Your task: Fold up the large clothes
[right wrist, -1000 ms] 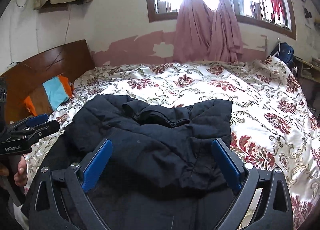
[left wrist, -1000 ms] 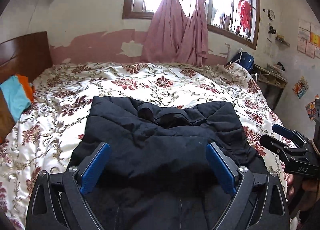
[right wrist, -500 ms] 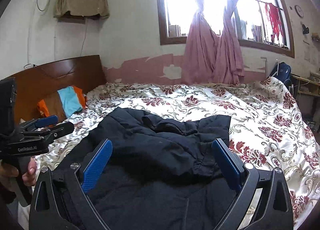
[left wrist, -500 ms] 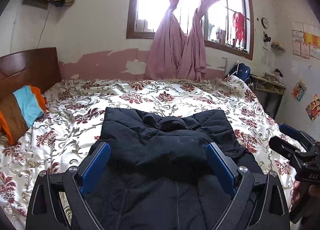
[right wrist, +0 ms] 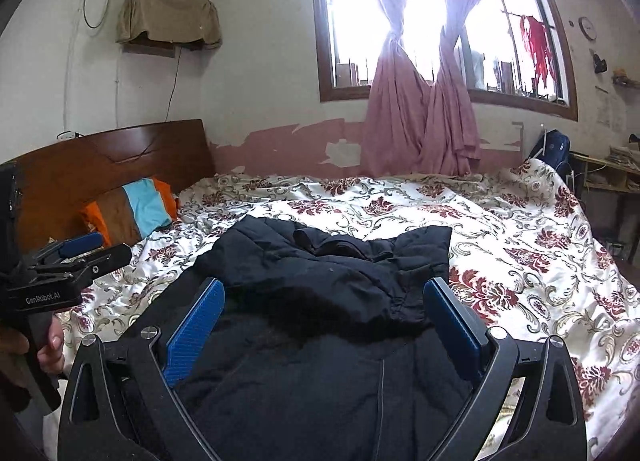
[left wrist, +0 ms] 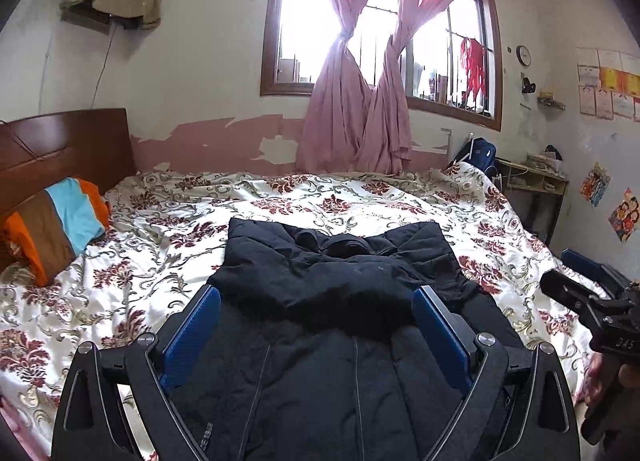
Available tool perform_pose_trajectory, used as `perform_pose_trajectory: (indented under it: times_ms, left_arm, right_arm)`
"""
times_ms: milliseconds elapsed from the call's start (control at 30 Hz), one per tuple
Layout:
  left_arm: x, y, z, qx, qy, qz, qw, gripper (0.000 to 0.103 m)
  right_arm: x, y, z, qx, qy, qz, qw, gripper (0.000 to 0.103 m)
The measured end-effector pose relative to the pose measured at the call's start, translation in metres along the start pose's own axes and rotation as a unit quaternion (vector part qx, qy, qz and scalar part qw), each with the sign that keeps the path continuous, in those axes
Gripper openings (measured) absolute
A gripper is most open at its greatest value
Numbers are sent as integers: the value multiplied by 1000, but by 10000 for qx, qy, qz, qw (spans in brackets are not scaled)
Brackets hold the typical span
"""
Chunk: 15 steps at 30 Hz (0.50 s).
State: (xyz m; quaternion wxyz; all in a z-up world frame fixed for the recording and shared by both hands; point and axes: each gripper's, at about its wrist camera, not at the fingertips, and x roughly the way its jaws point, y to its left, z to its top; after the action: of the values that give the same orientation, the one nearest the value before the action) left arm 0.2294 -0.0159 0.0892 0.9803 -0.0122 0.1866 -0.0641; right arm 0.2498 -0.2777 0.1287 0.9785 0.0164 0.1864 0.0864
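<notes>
Both the left gripper (left wrist: 316, 315) and right gripper (right wrist: 325, 307) hang wide open, empty, above the black padded jacket (left wrist: 340, 301); its bulky folded-down top could spring back unpinned.

Left tool (left wrist: 316, 325): black frame arms with triangular cutouts, silver round screws at the pivots, blue ribbed pads (left wrist: 192, 335). Right tool (right wrist: 325, 315): same build. Seen from the side, the left body reads "GenRobot.AI" in white; the right one reads "DAS".
</notes>
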Motion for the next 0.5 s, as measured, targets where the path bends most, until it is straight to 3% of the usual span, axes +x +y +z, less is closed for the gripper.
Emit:
perform_pose_trajectory:
  times_ms: [500]
  left_arm:
    - [-51, -8, -26, 352, -177, 49, 9992, 97]
  right_arm:
    - [-59, 28, -20, -487, -342, -79, 9982, 98]
